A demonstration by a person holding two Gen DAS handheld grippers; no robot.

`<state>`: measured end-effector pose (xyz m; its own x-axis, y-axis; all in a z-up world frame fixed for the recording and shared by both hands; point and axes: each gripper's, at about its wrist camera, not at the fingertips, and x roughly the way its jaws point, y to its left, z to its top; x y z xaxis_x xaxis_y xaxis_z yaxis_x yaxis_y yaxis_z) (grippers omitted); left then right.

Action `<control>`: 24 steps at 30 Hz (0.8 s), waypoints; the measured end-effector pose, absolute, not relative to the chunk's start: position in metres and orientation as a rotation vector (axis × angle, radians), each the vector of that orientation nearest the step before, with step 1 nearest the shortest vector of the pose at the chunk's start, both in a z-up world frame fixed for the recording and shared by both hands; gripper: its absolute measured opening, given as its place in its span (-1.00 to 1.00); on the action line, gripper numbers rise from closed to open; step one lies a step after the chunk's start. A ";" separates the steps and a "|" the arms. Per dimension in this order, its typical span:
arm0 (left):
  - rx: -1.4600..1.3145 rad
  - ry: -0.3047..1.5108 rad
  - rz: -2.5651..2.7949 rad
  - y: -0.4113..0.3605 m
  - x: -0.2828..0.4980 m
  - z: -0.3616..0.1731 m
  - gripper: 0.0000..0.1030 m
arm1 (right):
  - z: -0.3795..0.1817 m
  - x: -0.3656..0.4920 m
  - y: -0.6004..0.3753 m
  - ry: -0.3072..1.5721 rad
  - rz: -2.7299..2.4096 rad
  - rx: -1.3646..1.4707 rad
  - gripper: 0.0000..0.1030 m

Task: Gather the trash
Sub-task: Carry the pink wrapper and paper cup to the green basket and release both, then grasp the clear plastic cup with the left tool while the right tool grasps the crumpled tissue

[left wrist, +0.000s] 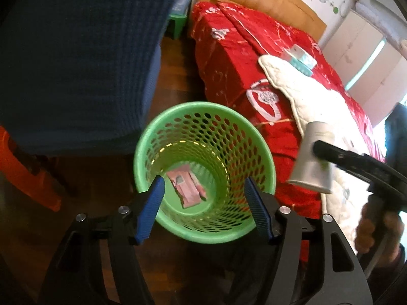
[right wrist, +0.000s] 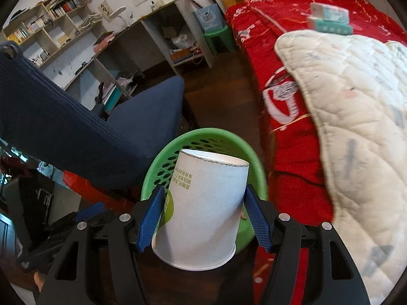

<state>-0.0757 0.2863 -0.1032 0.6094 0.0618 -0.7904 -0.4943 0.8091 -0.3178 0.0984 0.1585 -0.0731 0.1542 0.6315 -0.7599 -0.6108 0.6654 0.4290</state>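
A green perforated waste basket [left wrist: 162,124] stands on the dark wood floor beside the bed, with a pink wrapper [left wrist: 187,186] lying in its bottom. My left gripper [left wrist: 203,203] is open and empty, hovering over the basket's near rim. My right gripper [right wrist: 203,208] is shut on a white paper cup [right wrist: 203,211], held upside down and tilted, just in front of the basket [right wrist: 216,136]. In the left wrist view the cup [left wrist: 311,160] and right gripper [left wrist: 321,149] hang to the right of the basket, over the bed's edge.
A bed with a red quilt [left wrist: 229,58] and a white quilted pad [right wrist: 356,117] lies right of the basket, a teal tissue pack [right wrist: 329,19] on it. A blue covered chair [right wrist: 63,132] stands left. An orange stool [left wrist: 23,167], a green stool [right wrist: 220,38] and shelves [right wrist: 51,25] stand beyond.
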 end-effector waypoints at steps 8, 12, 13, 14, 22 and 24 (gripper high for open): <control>-0.577 0.829 0.355 0.292 -0.082 -0.103 0.39 | -0.089 0.099 0.186 1.137 0.895 0.030 0.28; -0.561 0.834 0.355 0.287 -0.078 -0.103 0.39 | -0.083 0.095 0.173 1.109 0.894 0.010 0.33; -0.555 0.836 0.351 0.284 -0.075 -0.102 0.39 | -0.081 0.095 0.169 1.102 0.891 0.003 0.33; -0.547 0.839 0.345 0.280 -0.072 -0.101 0.39 | -0.077 0.094 0.161 1.091 0.888 0.002 0.33; -0.504 0.848 0.251 0.239 -0.037 -0.093 0.40 | -0.056 0.096 0.087 1.020 0.799 0.023 0.49; -0.501 0.849 0.226 0.228 -0.028 -0.090 0.44 | -0.052 0.099 0.063 1.009 0.759 0.024 0.50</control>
<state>-0.0277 0.2284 -0.0904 0.6460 -0.0058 -0.7633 -0.3845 0.8613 -0.3320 0.0993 0.0629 -0.0523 0.3033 0.5835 -0.7533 -0.5622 0.7479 0.3530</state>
